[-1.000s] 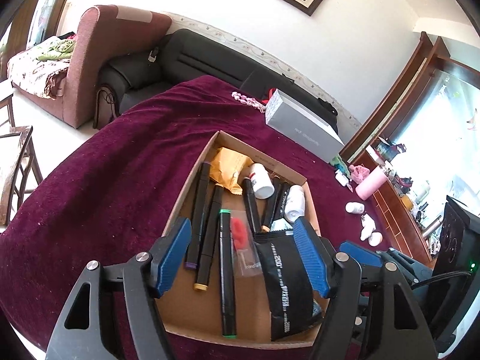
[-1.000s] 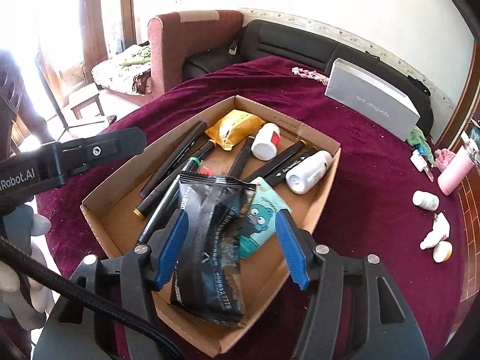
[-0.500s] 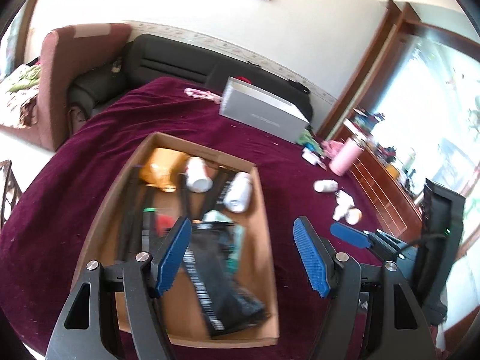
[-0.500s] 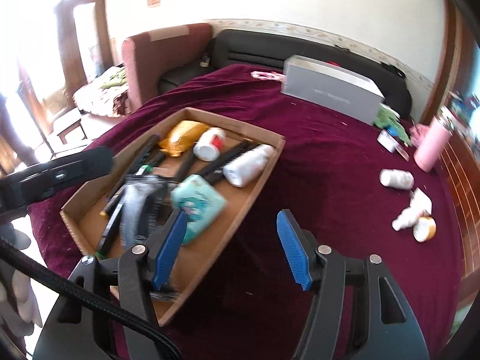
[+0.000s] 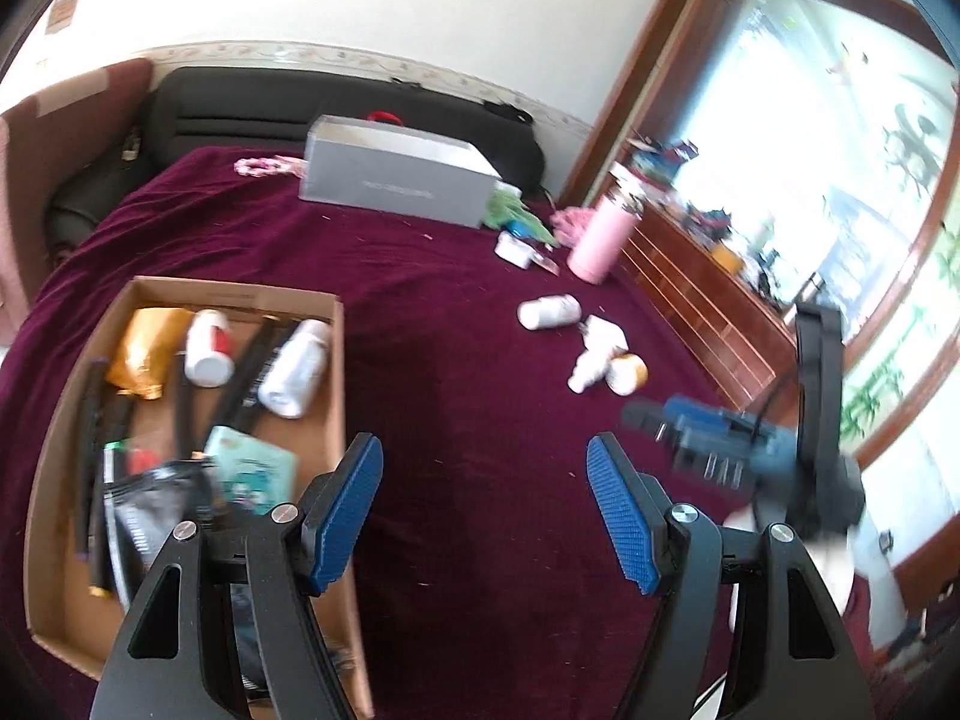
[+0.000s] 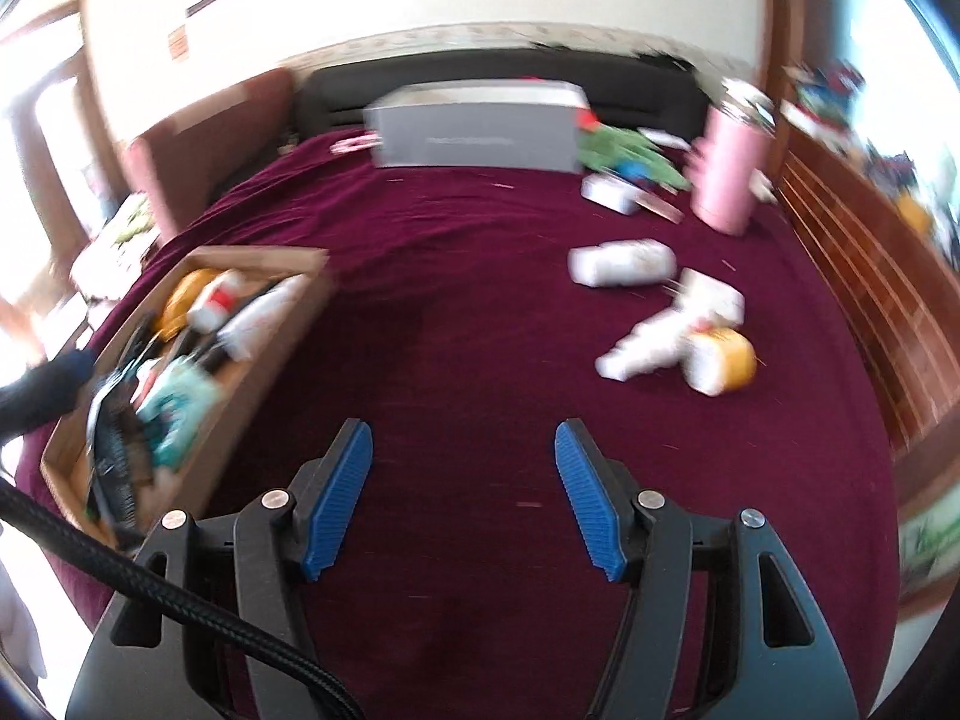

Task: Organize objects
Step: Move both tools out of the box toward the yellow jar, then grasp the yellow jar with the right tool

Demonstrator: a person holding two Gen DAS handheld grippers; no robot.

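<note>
My right gripper (image 6: 459, 495) is nearer; jaws apart, empty. White bottle (image 6: 645, 343) at 1 o'clock, long axis 8-to-2. Left gripper (image 5: 483, 513) also apart.

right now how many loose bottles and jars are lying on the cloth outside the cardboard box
3: a white bottle on its side near the pink tumbler, another white bottle nearer, and a yellow jar touching it. Clutter beyond may hide more.
</note>
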